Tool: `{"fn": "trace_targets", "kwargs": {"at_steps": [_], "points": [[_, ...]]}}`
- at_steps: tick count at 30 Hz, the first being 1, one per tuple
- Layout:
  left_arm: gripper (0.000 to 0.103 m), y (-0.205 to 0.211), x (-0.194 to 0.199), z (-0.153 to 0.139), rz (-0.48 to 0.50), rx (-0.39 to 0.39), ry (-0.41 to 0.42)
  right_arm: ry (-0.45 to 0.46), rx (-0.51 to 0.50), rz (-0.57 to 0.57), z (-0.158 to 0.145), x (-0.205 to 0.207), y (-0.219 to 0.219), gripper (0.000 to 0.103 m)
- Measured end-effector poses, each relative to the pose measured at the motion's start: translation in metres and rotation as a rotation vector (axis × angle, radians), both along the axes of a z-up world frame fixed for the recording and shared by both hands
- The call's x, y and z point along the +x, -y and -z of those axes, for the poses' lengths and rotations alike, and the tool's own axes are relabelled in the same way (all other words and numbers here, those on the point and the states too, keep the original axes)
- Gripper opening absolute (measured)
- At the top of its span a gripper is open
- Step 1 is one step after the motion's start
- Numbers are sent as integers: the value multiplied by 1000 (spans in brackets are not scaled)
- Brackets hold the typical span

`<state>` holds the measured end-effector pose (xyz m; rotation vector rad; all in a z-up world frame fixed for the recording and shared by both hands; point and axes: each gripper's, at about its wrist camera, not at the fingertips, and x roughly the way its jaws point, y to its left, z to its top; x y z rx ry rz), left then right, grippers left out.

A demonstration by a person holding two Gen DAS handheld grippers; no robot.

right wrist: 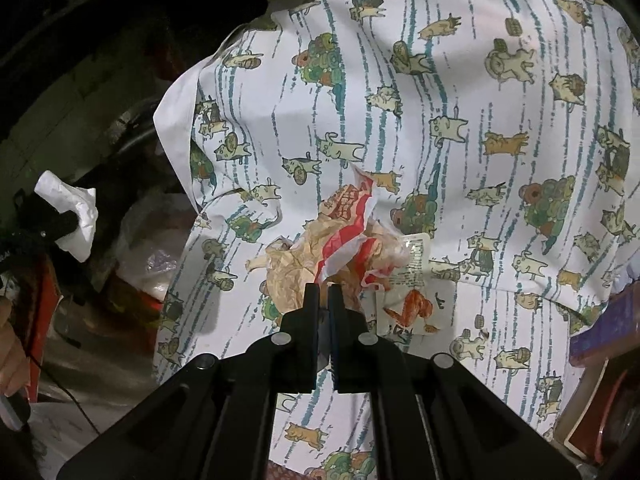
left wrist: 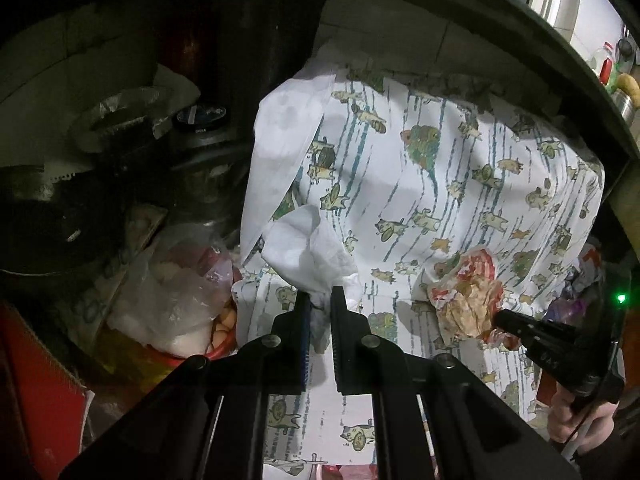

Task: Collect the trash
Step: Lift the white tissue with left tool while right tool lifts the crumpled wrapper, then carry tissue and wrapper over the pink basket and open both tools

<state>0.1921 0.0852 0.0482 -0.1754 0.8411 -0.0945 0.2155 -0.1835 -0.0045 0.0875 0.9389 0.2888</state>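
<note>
My left gripper (left wrist: 320,294) is shut on a crumpled white tissue (left wrist: 308,248), held above a white cloth (left wrist: 440,184) printed with cartoon cats. The tissue also shows at the left of the right wrist view (right wrist: 72,212). My right gripper (right wrist: 324,292) is shut on a crumpled red, white and tan food wrapper (right wrist: 340,236), held over the same cloth (right wrist: 460,120). The wrapper (left wrist: 468,296) and right gripper (left wrist: 504,320) show at the right of the left wrist view. A small sauce packet (right wrist: 416,300) lies beside the wrapper.
To the left of the cloth is a dark cluttered space with a clear plastic bag (left wrist: 176,300), a red bowl (left wrist: 208,354), jars and a foil dish (left wrist: 120,116). A red box (left wrist: 36,392) stands at the lower left. Bottles (left wrist: 608,68) stand at the upper right.
</note>
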Motion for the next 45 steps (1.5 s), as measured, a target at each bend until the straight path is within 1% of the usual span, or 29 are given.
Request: {"fn": "trace_targets", "kwargs": {"at_steps": [4,7,11,13,18,22,26,30,33,36,40,42,45], "points": [[10,1,-11,-18,5,-12,47,31,-4,5,-9,-5,1,4],[10,2,-19,-28,14,-26,72,53,20,7,-19,-10,4,4],[10,3,-34,-43,19,-24,104,106,39,9,-45,-25,8,4],[10,6,-44,-49,17,-5,104,147,43,-4,-63,-41,10,4],[10,14,-74,-61,48,-1,111,213,53,-53,-97,-89,11,4],[10,15,-104,-67,55,-66,112,249,86,-72,-115,-127,13,4],[10,23,-128,-67,70,-67,113,267,117,-84,-124,-159,13,4],[10,27,-149,-63,89,-88,107,266,124,-106,-122,-184,11,4],[10,32,-161,-54,99,-95,86,249,128,-123,-114,-198,9,4],[10,41,-167,-33,108,-104,37,215,144,-126,-99,-208,9,4],[10,51,-170,5,121,-154,-48,139,174,-116,-67,-220,10,4],[10,58,-170,22,131,-152,-95,98,184,-140,-51,-227,8,4],[10,70,-166,45,168,-150,-167,28,170,-202,-25,-233,2,4]]}}
